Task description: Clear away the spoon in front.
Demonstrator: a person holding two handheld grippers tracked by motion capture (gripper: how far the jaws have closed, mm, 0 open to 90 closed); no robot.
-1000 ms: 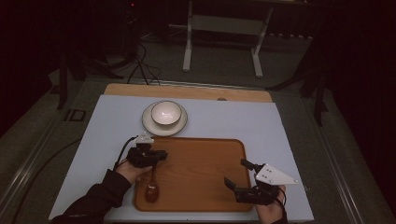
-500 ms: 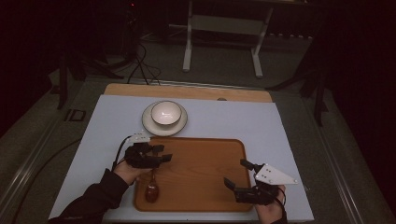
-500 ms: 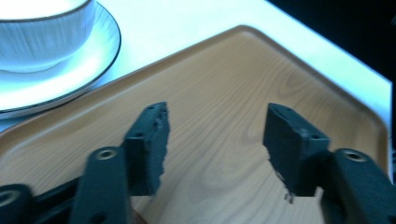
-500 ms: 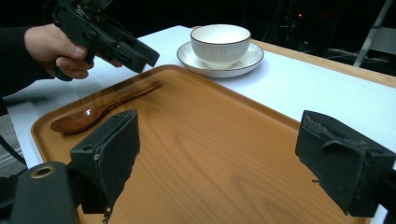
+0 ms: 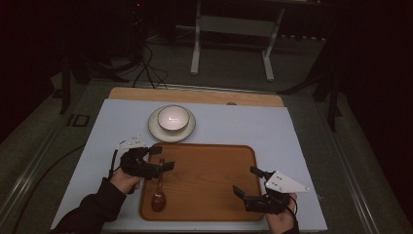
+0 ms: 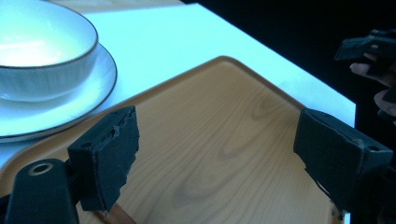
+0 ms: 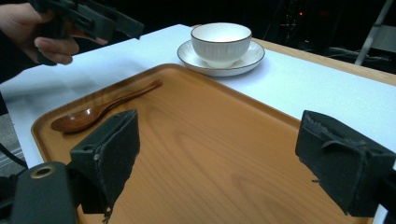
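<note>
A white metal stand (image 5: pixel 233 36) rises on the dark floor (image 5: pixel 302 73) behind the bench (image 5: pixel 292 131), beside black cables (image 5: pixel 146 66).

On the table (image 5: pixel 302 126) we see a tray (image 5: pixel 214 180) near our edge, with a spoon (image 5: pixel 159 187) lying along its left side. Just behind the tray's far left corner stands a bowl (image 5: pixel 173 117) on a saucer (image 5: pixel 155 130). Behind the table stands a stand (image 5: pixel 234 34) on the floor.
</note>
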